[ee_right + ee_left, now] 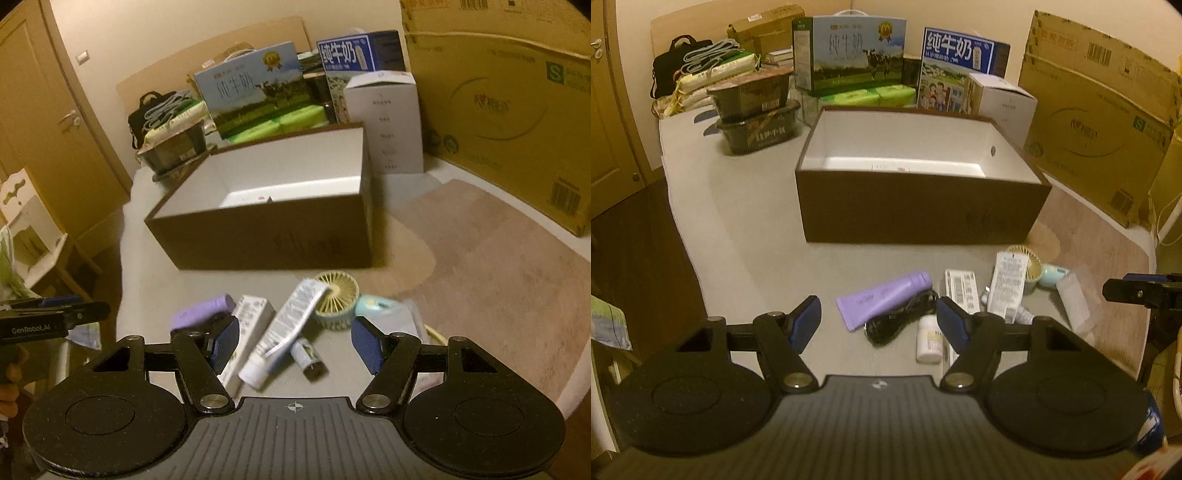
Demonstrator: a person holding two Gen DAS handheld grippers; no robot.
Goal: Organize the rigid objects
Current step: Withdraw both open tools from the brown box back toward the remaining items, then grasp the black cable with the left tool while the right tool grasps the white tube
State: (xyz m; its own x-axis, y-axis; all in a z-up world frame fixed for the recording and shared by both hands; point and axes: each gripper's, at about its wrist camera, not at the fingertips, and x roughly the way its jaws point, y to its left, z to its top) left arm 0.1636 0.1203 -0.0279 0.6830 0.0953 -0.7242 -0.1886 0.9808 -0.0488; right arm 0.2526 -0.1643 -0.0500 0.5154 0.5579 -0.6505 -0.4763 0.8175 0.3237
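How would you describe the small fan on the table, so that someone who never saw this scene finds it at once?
Start at the big brown open box in the middle of the table. In front of its right corner lies a cluster of small items; the small fan sits at the cluster's back, partly under a white tube. It alone is round, pale yellow, with a radial grille.

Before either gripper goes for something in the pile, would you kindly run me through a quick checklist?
1. Left gripper open, nothing held: ok.
2. Right gripper open, nothing held: ok.
3. Brown box open on top: ok.
4. Box has room: ok, only a slip of paper shows inside.
5. White tube free to lift: cannot tell; it leans on the small fan.
6. Purple tube clear of the black cable: not ok, they touch.
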